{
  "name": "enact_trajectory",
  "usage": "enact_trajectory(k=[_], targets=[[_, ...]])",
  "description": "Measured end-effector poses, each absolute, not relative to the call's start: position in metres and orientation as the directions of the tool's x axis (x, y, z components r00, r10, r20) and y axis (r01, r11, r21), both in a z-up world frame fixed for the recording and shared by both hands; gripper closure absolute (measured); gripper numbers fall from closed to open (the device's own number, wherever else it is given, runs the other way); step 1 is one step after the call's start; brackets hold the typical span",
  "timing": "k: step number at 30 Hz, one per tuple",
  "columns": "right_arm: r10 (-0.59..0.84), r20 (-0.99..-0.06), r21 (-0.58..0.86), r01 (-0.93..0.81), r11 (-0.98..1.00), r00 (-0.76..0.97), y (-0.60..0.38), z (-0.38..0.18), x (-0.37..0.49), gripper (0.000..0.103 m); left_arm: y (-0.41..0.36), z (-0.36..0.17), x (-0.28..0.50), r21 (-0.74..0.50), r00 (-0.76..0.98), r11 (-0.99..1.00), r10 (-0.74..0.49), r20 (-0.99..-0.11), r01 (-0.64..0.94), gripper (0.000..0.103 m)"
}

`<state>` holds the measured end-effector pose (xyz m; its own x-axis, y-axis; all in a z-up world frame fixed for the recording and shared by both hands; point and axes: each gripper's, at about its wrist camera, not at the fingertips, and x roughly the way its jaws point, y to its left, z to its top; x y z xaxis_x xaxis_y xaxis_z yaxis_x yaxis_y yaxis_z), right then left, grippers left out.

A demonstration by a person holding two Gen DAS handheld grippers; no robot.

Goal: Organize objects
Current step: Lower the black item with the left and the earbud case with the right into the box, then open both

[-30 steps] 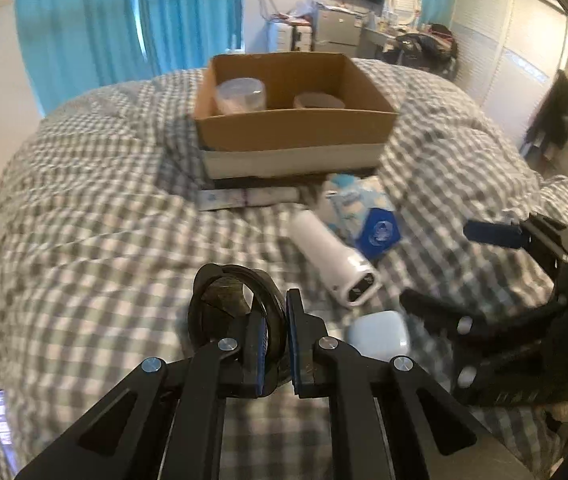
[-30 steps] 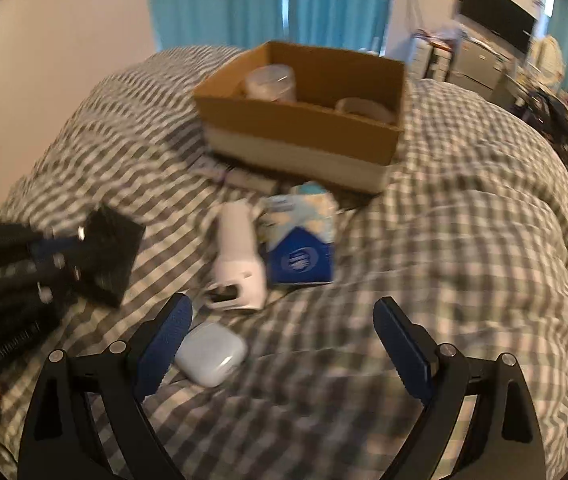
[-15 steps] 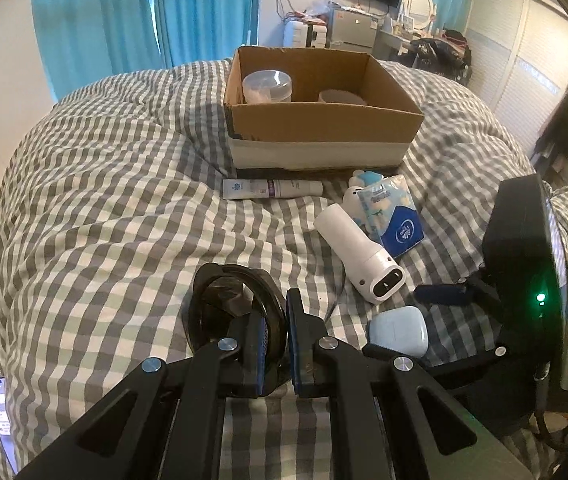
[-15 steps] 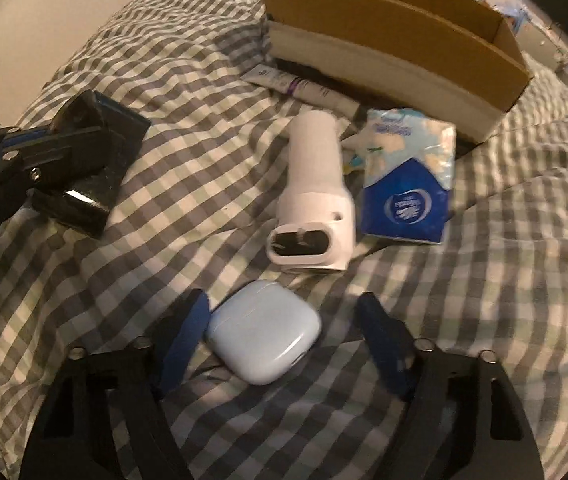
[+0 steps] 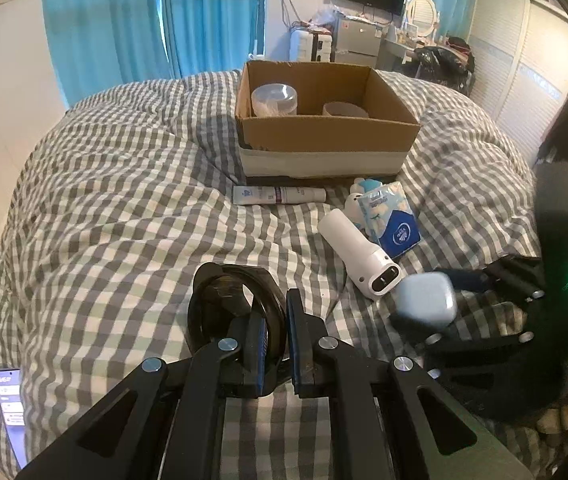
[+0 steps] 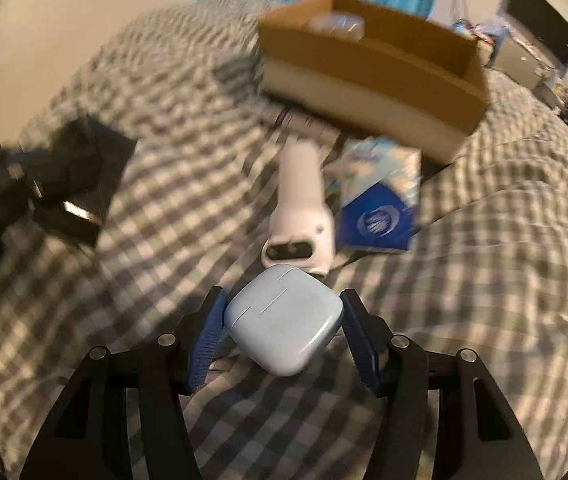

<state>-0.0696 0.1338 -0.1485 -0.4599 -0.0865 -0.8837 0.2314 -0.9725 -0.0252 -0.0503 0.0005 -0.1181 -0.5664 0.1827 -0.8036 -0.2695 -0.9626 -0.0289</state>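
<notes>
My left gripper (image 5: 276,344) is shut on the rim of a black tape roll (image 5: 236,312) and holds it over the checked bedspread. My right gripper (image 6: 282,330) is shut on a pale blue earbud case (image 6: 284,324) and holds it just above the bed; the case also shows in the left wrist view (image 5: 425,302), right of my left gripper. A cardboard box (image 5: 323,128) stands at the back with a clear plastic jar (image 5: 274,100) and a tape roll (image 5: 343,110) inside. The box also shows, blurred, in the right wrist view (image 6: 375,68).
On the bedspread in front of the box lie a white tube (image 5: 280,195), a white handheld device (image 5: 357,256), a blue tissue pack (image 5: 391,220) and a small white and blue toy (image 5: 357,192). A phone (image 5: 10,408) lies at the left edge.
My right gripper has closed on the earbud case and lifted it off the bed. My left gripper has kept its hold on the black tape roll.
</notes>
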Motion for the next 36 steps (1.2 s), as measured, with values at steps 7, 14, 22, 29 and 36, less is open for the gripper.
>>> enact_trajectory(k=[7, 14, 22, 29, 36], targets=[[-0.128, -0.828, 0.019, 0.201, -0.979, -0.545, 0.149, -0.103, -0.063, 0.045, 0.001, -0.092, -0.068, -0.019, -0.604, -0.964, 0.182, -0.776, -0.265, 0.094], [-0.126, -0.75, -0.005, 0.196, -0.98, -0.649, 0.159, -0.037, -0.105, 0.045, 0.021, -0.043, -0.114, 0.058, -0.676, -0.95, 0.174, -0.716, -0.306, 0.094], [-0.078, -0.657, -0.033, 0.132, -0.991, -0.75, 0.19, 0.025, -0.179, 0.045, 0.054, -0.003, -0.195, 0.106, -0.729, -0.928, 0.206, -0.653, -0.357, 0.094], [-0.06, -0.665, -0.03, 0.107, -0.994, -0.744, 0.208, 0.013, -0.256, 0.045, 0.085, -0.035, -0.274, 0.062, -0.661, -0.916, 0.239, -0.712, -0.397, 0.094], [-0.073, -0.715, 0.012, 0.092, -0.996, -0.695, 0.222, -0.039, -0.328, 0.045, 0.101, -0.084, -0.324, 0.039, -0.613, -0.907, 0.251, -0.749, -0.419, 0.094]])
